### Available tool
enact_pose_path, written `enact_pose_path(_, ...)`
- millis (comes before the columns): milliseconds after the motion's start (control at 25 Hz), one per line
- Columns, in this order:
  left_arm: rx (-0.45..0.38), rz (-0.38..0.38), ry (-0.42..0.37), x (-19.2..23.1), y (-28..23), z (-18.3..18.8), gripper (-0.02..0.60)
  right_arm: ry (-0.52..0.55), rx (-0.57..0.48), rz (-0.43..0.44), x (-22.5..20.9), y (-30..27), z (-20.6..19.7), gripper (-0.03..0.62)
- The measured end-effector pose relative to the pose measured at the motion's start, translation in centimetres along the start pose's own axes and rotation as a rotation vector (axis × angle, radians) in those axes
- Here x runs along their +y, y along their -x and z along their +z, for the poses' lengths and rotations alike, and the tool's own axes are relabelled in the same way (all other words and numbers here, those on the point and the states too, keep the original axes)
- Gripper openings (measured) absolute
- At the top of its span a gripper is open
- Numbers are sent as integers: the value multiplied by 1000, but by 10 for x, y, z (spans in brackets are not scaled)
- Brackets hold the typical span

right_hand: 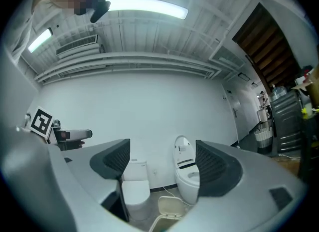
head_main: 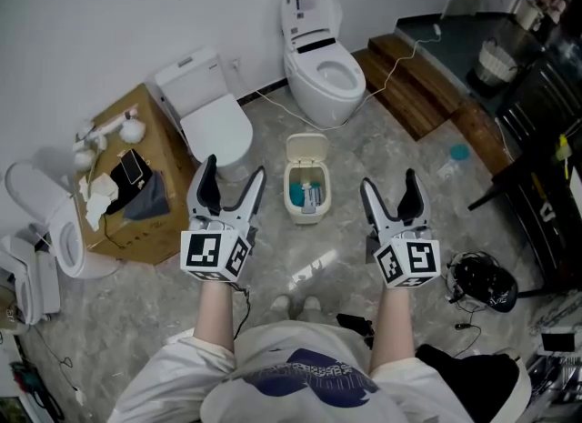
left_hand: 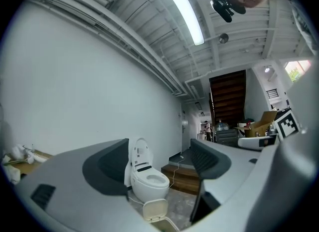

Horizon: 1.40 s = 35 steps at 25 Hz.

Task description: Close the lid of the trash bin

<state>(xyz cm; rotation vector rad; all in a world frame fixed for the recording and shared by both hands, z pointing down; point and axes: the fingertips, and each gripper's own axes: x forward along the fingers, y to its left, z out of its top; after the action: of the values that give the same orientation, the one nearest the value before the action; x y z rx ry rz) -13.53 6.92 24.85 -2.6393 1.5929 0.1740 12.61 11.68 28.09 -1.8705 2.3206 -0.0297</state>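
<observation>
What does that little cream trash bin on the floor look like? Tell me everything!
The small cream plastic trash bin is a rounded box, upright on the grey marbled floor, in front of a closed white toilet and an open white toilet. Its hinged lid is tipped up and back, so the bin is open. Teal and pale rubbish lies inside. Only the floor seems to touch it.

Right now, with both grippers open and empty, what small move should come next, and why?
Probably bring one gripper, say the right gripper, forward and down toward the lid. The bin sits on the floor ahead, between the two grippers, with its lid raised at the far rim. Neither the right gripper nor the left gripper touches it, and both are open.
</observation>
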Motion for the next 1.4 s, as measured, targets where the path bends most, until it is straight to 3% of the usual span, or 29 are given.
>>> enact_pose_path(320, 24, 55, -9, -13, -32, -20, 364, 4, 25, 46, -38, -26, -11, 397)
enact_pose_path(560, 43, 89, -15, 15, -68, -34, 364, -6, 39, 65, -46, -74, -28, 397)
enact_pose_path(1120, 52, -11, -2, 104, -211, -60, 364, 41, 96, -17, -63, -213, -59, 397)
enact_pose_path(1400, 98, -4, 11, 115, -240, -87, 364, 116, 214, 32, -91, -242, -99, 396)
